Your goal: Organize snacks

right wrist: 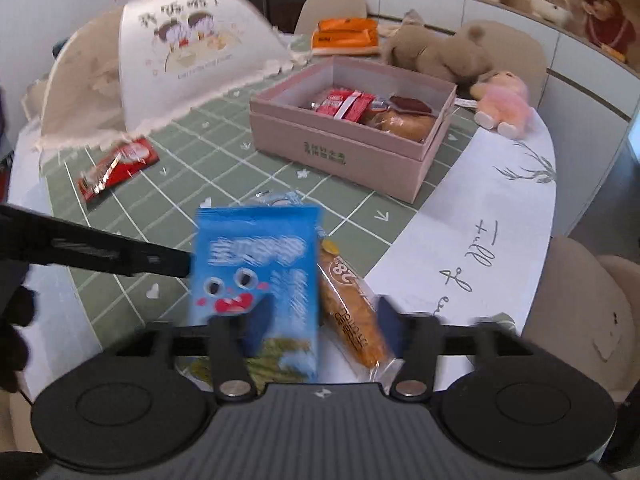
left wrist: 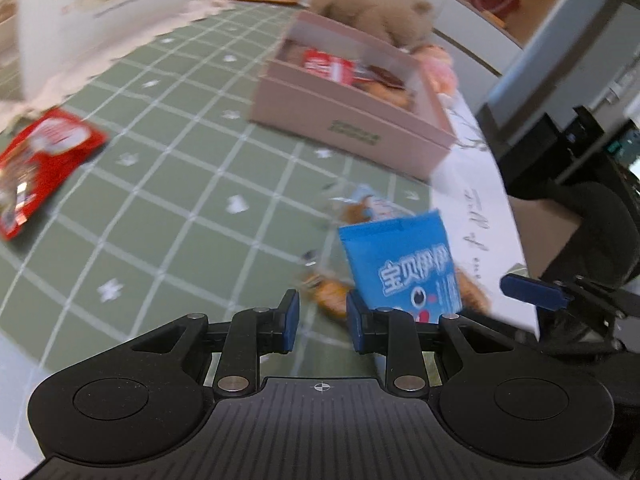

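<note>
A blue snack bag (right wrist: 256,280) with a cartoon face stands upright in the air in front of my right gripper (right wrist: 320,324), whose jaws stand wide apart; the left finger (right wrist: 256,328) overlaps the bag's lower part, and whether it touches is unclear. The bag also shows in the left wrist view (left wrist: 400,264), just right of my left gripper (left wrist: 322,320), which is open and empty. An orange wrapped bread (right wrist: 352,312) lies on the table under the right gripper. The pink box (right wrist: 340,152) holds red packets (right wrist: 344,104) and bread.
A red snack pack (right wrist: 116,168) lies on the green checked cloth (right wrist: 224,168) at the left. A white food cover (right wrist: 188,52), plush toys (right wrist: 440,52) and an orange pouch (right wrist: 344,36) stand behind. Another small blue packet (right wrist: 280,200) lies beyond the bag.
</note>
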`<state>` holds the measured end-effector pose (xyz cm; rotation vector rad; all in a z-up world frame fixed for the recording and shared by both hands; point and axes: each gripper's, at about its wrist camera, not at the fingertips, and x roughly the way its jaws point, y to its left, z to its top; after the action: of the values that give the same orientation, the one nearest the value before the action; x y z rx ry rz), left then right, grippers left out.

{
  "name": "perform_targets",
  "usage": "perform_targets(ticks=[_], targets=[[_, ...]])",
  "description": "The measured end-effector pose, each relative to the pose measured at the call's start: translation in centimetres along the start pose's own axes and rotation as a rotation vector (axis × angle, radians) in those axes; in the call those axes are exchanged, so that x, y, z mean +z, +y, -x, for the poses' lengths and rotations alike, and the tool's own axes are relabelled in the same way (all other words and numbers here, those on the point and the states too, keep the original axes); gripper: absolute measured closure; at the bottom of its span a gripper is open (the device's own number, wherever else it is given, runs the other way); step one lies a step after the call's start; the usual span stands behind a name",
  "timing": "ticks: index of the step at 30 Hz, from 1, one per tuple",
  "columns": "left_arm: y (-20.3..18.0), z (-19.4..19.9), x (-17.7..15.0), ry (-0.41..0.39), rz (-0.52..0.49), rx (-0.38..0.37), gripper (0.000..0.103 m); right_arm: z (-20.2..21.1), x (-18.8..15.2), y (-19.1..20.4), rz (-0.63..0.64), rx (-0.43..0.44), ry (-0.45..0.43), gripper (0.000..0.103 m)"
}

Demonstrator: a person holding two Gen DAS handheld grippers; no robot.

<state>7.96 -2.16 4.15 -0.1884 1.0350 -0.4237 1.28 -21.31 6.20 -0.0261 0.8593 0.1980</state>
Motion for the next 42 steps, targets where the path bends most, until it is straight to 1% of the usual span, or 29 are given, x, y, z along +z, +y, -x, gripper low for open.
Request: perform_targets(ticks=[3,4,6,8,9,12,14,16,18,19,21,23,26,29,31,33,36,38,40,41,42], targets=[[-1.1,-0.2,0.1,-0.002,-0.033,-0.001,0.074,1.0,-0.3,-0.1,0.024,0.023,-0.035,0.026],[-1.3,-0.2,0.1,-0.003,-0.043,0.008,0.074,1.0,-0.2,0.0,0.037,0.035,-0.034,0.023],[-1.3,0.0,0.0,-0.003,-0.052,0.027,0.074,0.7,0.0,0.3,0.053,0.066,-0.022,0.021],[-1.3,0.5,0.0,-0.01,-0.063,0.059,0.074,-0.3,0.3,1.0,0.056,0.099,0.016,0.021],[-1.2,0.9,0.0,-0.017,-0.069,0.077,0.074,-0.8,0.2,1.4,0.05,0.101,0.038,0.021],[-0.8,2.0,0.1,-0.035,-0.072,0.127,0.074,-3.2,-0.1,2.7,0.021,0.061,0.111,0.02],[-0.5,2.7,0.1,-0.045,-0.072,0.152,0.074,-4.4,-0.5,3.6,-0.003,0.072,0.146,0.02],[-0.1,3.3,0.0,-0.051,-0.069,0.171,0.074,-5.3,-0.4,4.5,-0.021,0.127,0.175,0.021],[0.3,3.7,-0.1,-0.058,-0.061,0.184,0.074,-5.5,0.0,5.5,-0.005,0.185,0.178,0.026],[0.5,3.9,-0.2,-0.06,-0.056,0.19,0.074,-5.5,0.3,6.2,0.012,0.219,0.184,0.026],[1.0,4.1,-0.3,-0.06,-0.045,0.195,0.074,-5.3,0.6,7.0,0.037,0.243,0.176,0.027],[1.5,4.4,-0.4,-0.06,-0.034,0.197,0.074,-4.6,1.0,7.3,0.066,0.224,0.143,0.027],[2.0,4.2,-0.4,-0.054,-0.018,0.184,0.074,-2.9,2.0,5.8,0.061,0.18,0.079,0.027],[2.1,3.1,-0.4,-0.028,0.019,0.13,0.074,-1.3,2.3,3.5,0.052,0.088,0.02,0.027],[1.9,2.1,-0.5,-0.004,0.045,0.078,0.074,-0.7,2.1,1.8,0.036,0.021,0.006,0.027],[1.2,1.0,-0.5,0.013,0.039,0.053,0.074,-0.3,1.6,0.4,-0.002,-0.02,0.01,0.026],[-0.5,-0.7,-0.2,0.029,-0.019,0.067,0.074,0.2,0.5,-1.6,-0.071,-0.047,0.032,0.026],[-1.9,-1.5,0.0,0.029,-0.102,0.096,0.073,0.4,-0.2,-2.0,-0.086,-0.051,0.036,0.026],[-3.2,-1.8,-0.1,0.026,-0.209,0.124,0.073,0.9,-0.9,-1.8,-0.079,-0.057,0.036,0.025],[-3.6,-1.9,-0.2,0.037,-0.248,0.122,0.073,1.1,-1.3,-1.8,-0.073,-0.058,0.035,0.025],[-3.8,-2.0,-0.2,0.058,-0.275,0.105,0.073,1.2,-1.6,-1.7,-0.068,-0.059,0.034,0.025]])
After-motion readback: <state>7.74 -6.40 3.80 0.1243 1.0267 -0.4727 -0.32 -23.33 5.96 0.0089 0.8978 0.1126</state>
